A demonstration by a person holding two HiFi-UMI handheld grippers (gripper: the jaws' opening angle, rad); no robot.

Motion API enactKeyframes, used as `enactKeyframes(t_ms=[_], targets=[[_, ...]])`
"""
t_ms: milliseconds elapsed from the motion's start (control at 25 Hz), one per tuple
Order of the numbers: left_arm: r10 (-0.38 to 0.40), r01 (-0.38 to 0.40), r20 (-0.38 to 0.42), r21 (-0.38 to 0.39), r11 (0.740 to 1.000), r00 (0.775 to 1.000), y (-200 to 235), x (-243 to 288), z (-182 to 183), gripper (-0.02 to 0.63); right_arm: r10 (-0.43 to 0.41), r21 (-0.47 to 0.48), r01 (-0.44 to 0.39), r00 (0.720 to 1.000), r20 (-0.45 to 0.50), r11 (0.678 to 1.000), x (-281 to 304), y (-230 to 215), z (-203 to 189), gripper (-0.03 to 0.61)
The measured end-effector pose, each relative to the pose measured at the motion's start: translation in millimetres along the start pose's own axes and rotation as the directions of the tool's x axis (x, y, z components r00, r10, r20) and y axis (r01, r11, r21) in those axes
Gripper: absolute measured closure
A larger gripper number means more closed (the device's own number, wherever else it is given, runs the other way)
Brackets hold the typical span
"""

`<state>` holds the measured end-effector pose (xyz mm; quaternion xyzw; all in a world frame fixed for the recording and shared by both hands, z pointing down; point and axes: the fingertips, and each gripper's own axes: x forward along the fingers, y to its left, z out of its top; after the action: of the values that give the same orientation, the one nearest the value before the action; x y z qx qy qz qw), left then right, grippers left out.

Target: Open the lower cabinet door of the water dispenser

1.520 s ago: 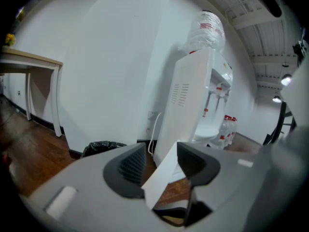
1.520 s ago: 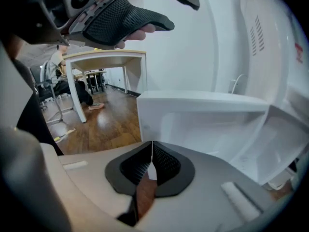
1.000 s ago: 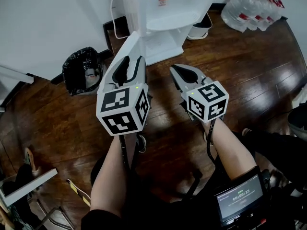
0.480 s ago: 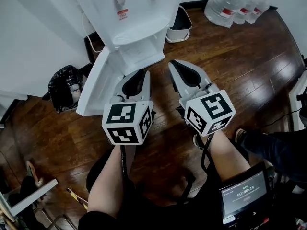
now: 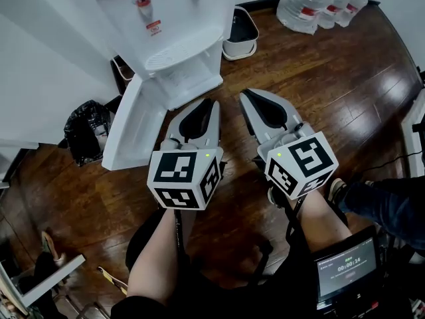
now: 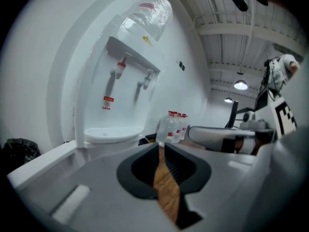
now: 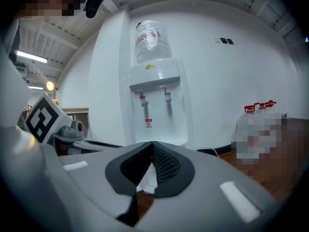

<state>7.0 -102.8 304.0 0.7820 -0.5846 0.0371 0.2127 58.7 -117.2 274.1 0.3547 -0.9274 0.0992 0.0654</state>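
Beside the door, hand-held grippers closed, empty.

We lose the top of the water dispenser at the head view's upper edge, and part of the pack of water bottles with it. The red label on its front is too small to read. What lies in the black bin bag we cannot tell.
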Motion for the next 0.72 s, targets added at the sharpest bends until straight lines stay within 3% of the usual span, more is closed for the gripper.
enactKeyframes(t_ms=[720], targets=[[-0.016,0.016,-0.004,0.015,1.000,1.000,-2.9,-2.0,-4.1,0.557,0.012,0.009,-0.011,0.999,-0.031,1.000,2.0,1.1,-14.7,0.574]])
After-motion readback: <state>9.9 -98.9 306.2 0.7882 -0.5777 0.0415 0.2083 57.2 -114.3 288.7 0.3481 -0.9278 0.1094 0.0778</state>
